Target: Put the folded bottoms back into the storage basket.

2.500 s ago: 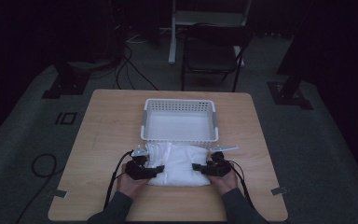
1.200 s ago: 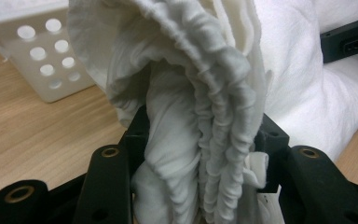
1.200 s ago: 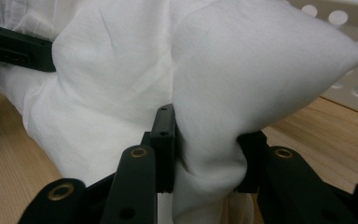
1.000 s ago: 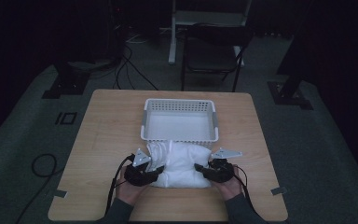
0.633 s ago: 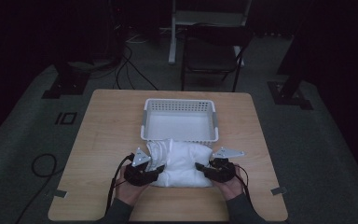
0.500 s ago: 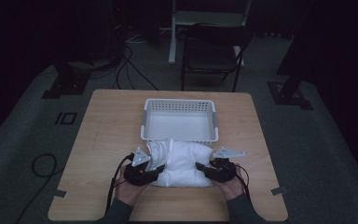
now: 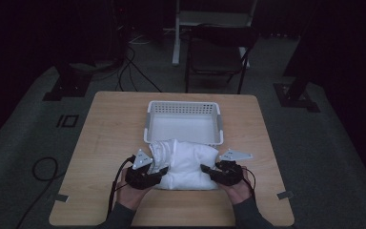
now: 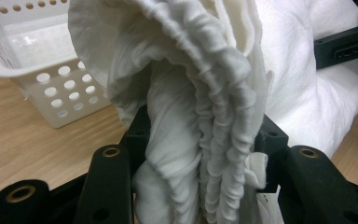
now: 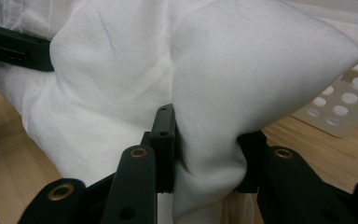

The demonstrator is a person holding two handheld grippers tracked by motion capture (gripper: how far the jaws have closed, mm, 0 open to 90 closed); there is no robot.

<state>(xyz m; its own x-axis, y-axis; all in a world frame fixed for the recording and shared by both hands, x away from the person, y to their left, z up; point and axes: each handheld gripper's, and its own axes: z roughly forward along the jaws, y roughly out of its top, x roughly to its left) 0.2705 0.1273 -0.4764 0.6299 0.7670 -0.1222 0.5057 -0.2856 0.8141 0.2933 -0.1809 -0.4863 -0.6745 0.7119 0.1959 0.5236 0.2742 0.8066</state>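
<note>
A bundled white cloth [image 7: 186,162] lies on the wooden table [image 7: 105,133] just in front of a white perforated basket [image 7: 183,123]. My left gripper [image 7: 157,172] is shut on the cloth's left side; its own view has gathered folds of white cloth [image 8: 205,140] pinched between the black jaws. On the cloth's right side my right gripper [image 7: 208,170] is shut as well, with a thick fold of white cloth [image 9: 214,135] clamped between its jaws. The far edge of the cloth rests against the basket's front rim.
The basket [image 8: 37,70] holds nothing visible. Behind the table stand a dark chair [image 7: 219,52] and a white desk frame [image 7: 181,28]. Cables [image 7: 128,62] run over the grey floor. Tape marks [image 7: 61,197] sit near the table's front corners.
Both grippers have drawn slightly toward the front edge while keeping hold of the cloth, and the bundle has bunched up taller between them against the basket.
</note>
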